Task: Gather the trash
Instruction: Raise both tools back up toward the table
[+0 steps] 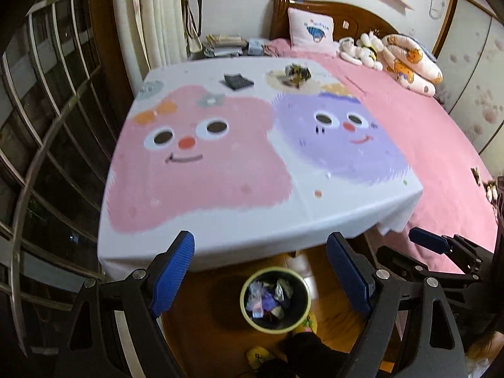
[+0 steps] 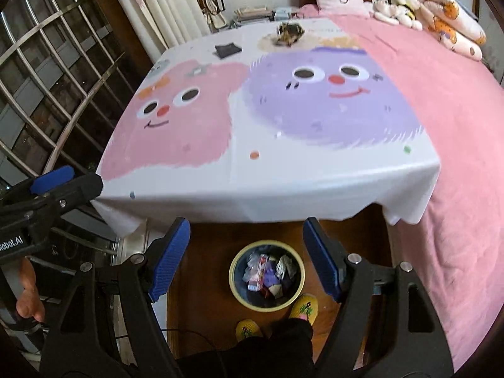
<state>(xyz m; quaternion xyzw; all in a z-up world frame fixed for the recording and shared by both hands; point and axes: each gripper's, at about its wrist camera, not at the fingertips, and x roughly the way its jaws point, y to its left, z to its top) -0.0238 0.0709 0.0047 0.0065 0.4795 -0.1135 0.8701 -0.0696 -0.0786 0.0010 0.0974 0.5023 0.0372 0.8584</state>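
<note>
A round bin (image 1: 276, 300) with a yellow rim stands on the wooden floor below the table's near edge; it holds several crumpled wrappers and also shows in the right wrist view (image 2: 267, 274). On the far side of the cartoon tablecloth (image 1: 239, 170) lie a flat black wrapper (image 1: 238, 81) and a crumpled dark-and-gold wrapper (image 1: 297, 74); both show in the right wrist view too, the black wrapper (image 2: 227, 49) and the crumpled one (image 2: 289, 33). My left gripper (image 1: 261, 267) is open and empty above the bin. My right gripper (image 2: 247, 255) is open and empty above the bin.
A pink bed (image 1: 425, 132) with a pillow, plush toys and a rolled quilt lies to the right of the table. A barred window (image 1: 41, 132) and curtains are at the left. Yellow slippers (image 2: 304, 307) stand by the bin. The left gripper shows at the left edge of the right wrist view (image 2: 52, 178).
</note>
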